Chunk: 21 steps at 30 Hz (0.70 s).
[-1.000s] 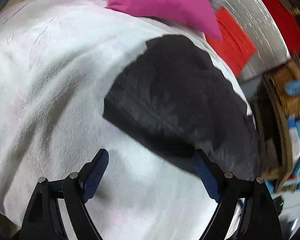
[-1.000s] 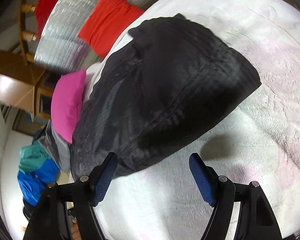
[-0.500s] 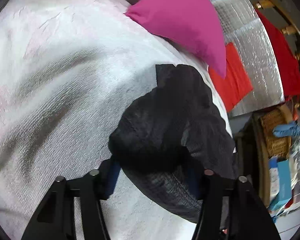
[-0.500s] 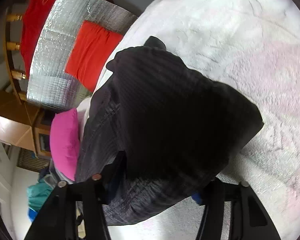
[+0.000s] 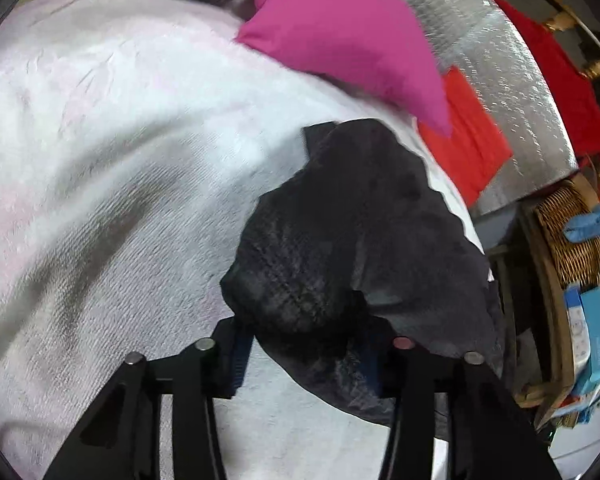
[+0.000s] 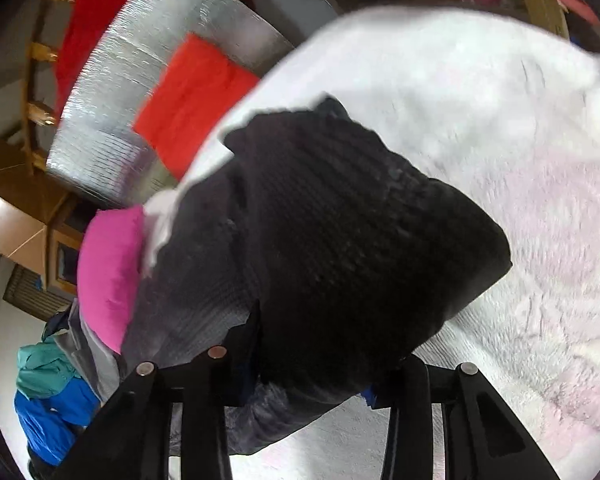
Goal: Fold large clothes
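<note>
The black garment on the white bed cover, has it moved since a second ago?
Yes. The black garment lay flat on the white bed cover; its near edge is now bunched and lifted off the cover between both grippers, the left gripper and the right gripper.

Matt black knit garment point(image 5: 340, 240); fleecy blanket point(image 5: 120, 200)

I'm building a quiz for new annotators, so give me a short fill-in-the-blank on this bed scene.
1. The garment bunched between both grippers is ____ in colour.
2. It lies on a ____ bedspread.
3. The pillow beyond the garment is ____.
4. The folded cloth lying on the silver quilted surface is ____.

Missing words: black; white; pink; red
</note>
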{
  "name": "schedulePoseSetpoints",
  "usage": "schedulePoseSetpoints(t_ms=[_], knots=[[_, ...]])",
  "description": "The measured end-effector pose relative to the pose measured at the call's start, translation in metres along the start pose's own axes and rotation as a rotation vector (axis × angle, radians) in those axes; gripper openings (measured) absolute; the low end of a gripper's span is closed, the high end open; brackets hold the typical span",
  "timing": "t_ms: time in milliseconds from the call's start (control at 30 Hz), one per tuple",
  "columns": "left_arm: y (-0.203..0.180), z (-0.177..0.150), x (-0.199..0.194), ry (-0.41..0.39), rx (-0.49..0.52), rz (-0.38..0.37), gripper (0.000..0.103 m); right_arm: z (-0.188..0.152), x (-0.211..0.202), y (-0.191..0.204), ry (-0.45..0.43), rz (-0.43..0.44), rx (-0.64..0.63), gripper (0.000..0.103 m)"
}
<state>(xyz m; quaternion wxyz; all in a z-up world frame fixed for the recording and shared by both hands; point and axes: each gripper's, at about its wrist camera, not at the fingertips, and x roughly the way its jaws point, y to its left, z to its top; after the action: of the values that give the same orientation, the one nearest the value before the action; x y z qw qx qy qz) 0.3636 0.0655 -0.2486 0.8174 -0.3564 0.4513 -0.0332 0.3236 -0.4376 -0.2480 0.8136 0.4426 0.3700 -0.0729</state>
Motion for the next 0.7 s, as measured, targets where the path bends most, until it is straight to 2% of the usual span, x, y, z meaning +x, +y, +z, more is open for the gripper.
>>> schedulePoseSetpoints(t_ms=[33, 67, 100, 167, 300, 400, 500, 567, 667, 700], knots=[[0.001, 0.001, 0.000, 0.007, -0.016, -0.003, 0.055, 0.001, -0.002, 0.000, 0.007, 0.005, 0.008, 0.045], [0.001, 0.001, -0.001, 0.010, -0.014, 0.001, 0.056, 0.001, -0.004, -0.001, 0.012, 0.002, 0.011, 0.050], [-0.002, 0.002, -0.003, 0.012, 0.001, 0.024, 0.060, 0.000, -0.006, -0.001, 0.024, -0.014, 0.012, 0.060], [-0.009, 0.000, -0.012, -0.002, 0.054, 0.110, 0.072, -0.002, -0.012, -0.008, 0.038, -0.040, 0.023, 0.068], [-0.014, -0.004, -0.041, -0.097, 0.153, 0.178, 0.077, 0.006, -0.027, -0.033, 0.034, 0.015, 0.137, 0.070], [-0.016, -0.003, -0.043, -0.133, 0.204, 0.230, 0.079, 0.015, -0.031, -0.049, 0.001, 0.021, 0.203, 0.073], [-0.012, 0.000, -0.039, -0.129, 0.195, 0.254, 0.079, 0.021, -0.019, -0.055, 0.007, 0.066, 0.249, 0.073], [-0.012, -0.004, -0.041, -0.128, 0.190, 0.261, 0.079, 0.022, -0.014, -0.049, -0.004, 0.075, 0.222, 0.071], [-0.018, -0.009, -0.042, -0.150, 0.229, 0.281, 0.079, 0.021, -0.019, -0.031, -0.062, 0.034, 0.138, 0.052], [-0.022, -0.009, -0.041, -0.161, 0.250, 0.290, 0.079, 0.021, -0.027, -0.027, -0.095, 0.042, 0.107, 0.050]])
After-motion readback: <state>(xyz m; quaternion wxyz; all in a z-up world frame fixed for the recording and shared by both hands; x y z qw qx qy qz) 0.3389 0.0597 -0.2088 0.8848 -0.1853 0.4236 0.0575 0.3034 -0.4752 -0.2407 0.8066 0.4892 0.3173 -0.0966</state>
